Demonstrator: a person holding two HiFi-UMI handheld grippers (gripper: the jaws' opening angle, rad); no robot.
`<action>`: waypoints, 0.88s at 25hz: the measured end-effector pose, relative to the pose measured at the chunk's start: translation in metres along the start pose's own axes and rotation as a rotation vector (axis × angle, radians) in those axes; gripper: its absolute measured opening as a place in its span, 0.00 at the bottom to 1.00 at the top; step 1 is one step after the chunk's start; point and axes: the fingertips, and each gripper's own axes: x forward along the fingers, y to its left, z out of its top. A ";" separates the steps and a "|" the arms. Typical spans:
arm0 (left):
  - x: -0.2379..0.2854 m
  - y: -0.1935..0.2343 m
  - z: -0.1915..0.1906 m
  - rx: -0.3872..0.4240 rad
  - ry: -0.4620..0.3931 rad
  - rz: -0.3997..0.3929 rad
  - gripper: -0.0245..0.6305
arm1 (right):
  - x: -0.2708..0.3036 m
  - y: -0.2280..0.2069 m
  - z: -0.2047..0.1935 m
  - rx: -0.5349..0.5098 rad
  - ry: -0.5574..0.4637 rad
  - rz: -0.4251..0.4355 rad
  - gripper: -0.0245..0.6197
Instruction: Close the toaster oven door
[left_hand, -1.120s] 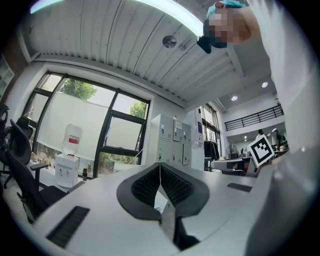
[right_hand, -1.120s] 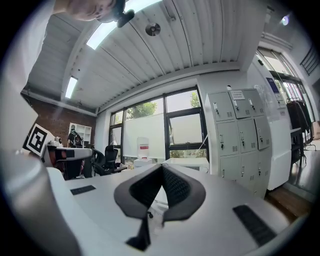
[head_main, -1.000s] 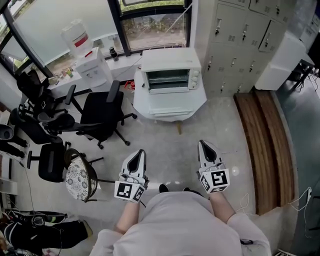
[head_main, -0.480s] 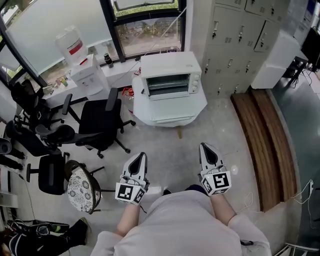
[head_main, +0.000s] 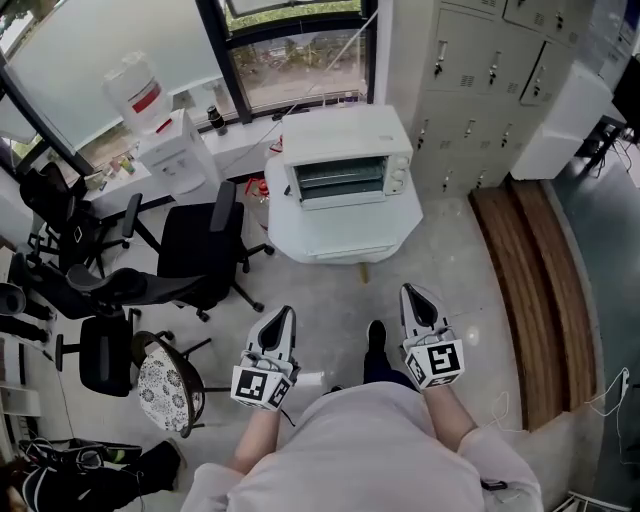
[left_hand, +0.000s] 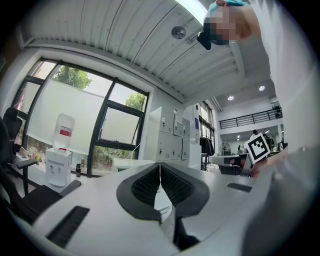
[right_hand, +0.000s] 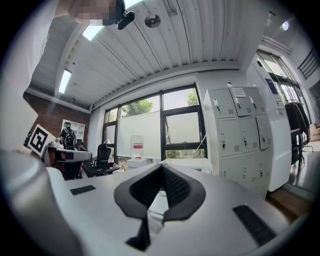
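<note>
Toaster oven door (head_main: 342, 222) open (left gripper (head_main: 284, 316) closed)

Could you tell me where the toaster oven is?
The toaster oven sits upper centre in the head view, on a white table, lockers to its right.

Grey lockers (head_main: 480, 70) stand right of a dark-framed window (head_main: 300, 55), black office chairs (head_main: 195, 250) crowding the pale floor (head_main: 450, 260).

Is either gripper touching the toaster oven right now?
No, the left gripper and right gripper hang over the floor, well short of the toaster oven.
</note>
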 end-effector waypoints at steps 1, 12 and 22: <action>0.009 0.004 -0.001 0.001 0.001 0.005 0.07 | 0.010 -0.006 0.000 -0.002 0.000 0.008 0.05; 0.154 0.049 0.002 -0.005 -0.007 0.113 0.07 | 0.135 -0.100 0.003 -0.012 0.024 0.095 0.05; 0.232 0.069 0.008 -0.004 -0.034 0.180 0.07 | 0.205 -0.138 0.020 -0.012 0.002 0.198 0.05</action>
